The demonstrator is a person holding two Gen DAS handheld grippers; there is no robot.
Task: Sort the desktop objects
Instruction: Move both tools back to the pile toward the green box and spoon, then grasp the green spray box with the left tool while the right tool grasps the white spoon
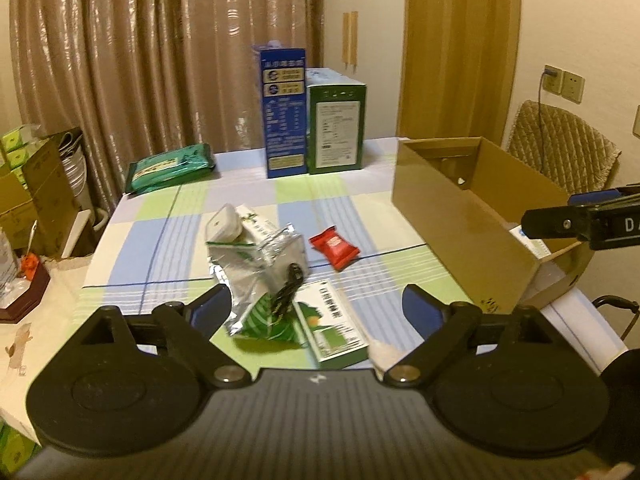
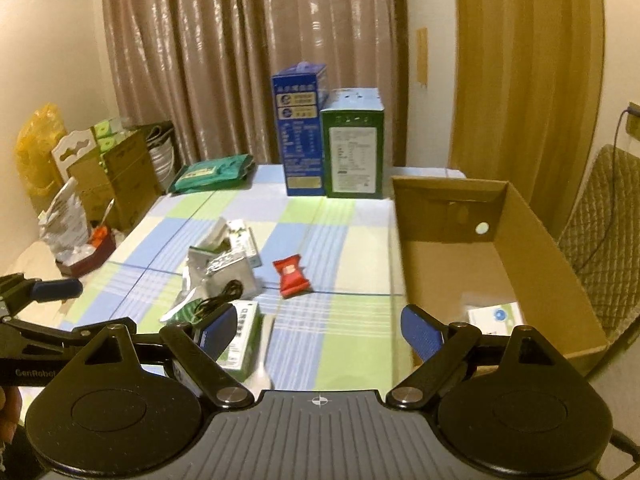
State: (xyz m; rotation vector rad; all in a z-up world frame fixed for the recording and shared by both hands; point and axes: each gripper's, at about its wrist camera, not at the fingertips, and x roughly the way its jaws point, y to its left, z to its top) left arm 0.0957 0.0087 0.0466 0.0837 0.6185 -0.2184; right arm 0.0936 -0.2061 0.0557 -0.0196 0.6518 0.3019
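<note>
A pile of small objects lies mid-table: a green-and-white box (image 1: 334, 326) (image 2: 240, 340), a black cable (image 1: 286, 290) (image 2: 218, 298), a silver foil pouch (image 1: 256, 264) (image 2: 218, 266), a white charger (image 1: 224, 222) and a red snack packet (image 1: 335, 248) (image 2: 291, 276). An open cardboard box (image 1: 460, 216) (image 2: 500, 256) stands on the right with a white-blue item (image 2: 496, 314) inside. My left gripper (image 1: 316, 304) is open and empty above the green-and-white box. My right gripper (image 2: 320, 326) is open and empty, near the cardboard box's left wall.
A blue carton (image 1: 285, 114) (image 2: 300, 128) and a green carton (image 1: 336, 124) (image 2: 354, 148) stand at the table's back. A green wipes pack (image 1: 172, 166) (image 2: 214, 172) lies back left. Boxes and clutter (image 2: 104, 172) sit left of the table, a padded chair (image 1: 560, 140) on the right.
</note>
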